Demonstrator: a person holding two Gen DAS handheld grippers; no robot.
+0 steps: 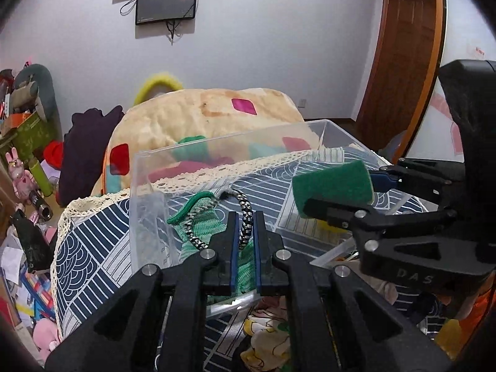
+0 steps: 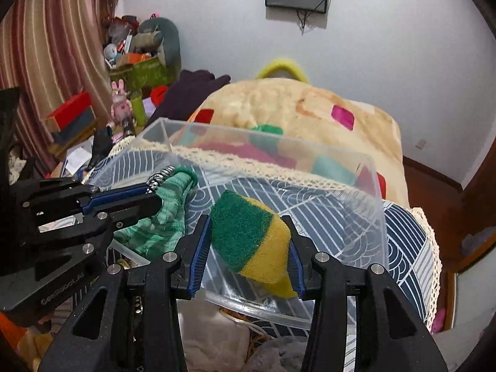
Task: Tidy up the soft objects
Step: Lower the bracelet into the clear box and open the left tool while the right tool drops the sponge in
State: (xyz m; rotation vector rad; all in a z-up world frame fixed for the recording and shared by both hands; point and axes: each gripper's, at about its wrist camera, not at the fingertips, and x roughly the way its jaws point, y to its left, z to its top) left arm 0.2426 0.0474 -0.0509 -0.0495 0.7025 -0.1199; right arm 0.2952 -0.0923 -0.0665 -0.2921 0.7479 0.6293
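A clear plastic bin (image 1: 139, 179) (image 2: 379, 204) stands on a blue-and-white patterned cloth. My left gripper (image 1: 247, 217) is shut on a black-and-white braided cord (image 1: 246, 214) lying with a green knitted cloth (image 1: 204, 220) over the bin's left part; both also show in the right wrist view, the cloth (image 2: 161, 217) under the left gripper (image 2: 155, 197). My right gripper (image 2: 248, 220) is shut on a green-and-yellow sponge (image 2: 254, 238) and holds it above the bin's middle. In the left wrist view the sponge (image 1: 331, 183) sits in the right gripper (image 1: 341, 190) at the right.
A large cream quilted bundle (image 1: 201, 117) (image 2: 279, 108) with coloured patches lies behind the bin. A dark garment (image 1: 83, 148) lies left of it. Toys and boxes (image 2: 136, 62) crowd the far left. Soft items (image 1: 266, 341) lie below the bin's front edge.
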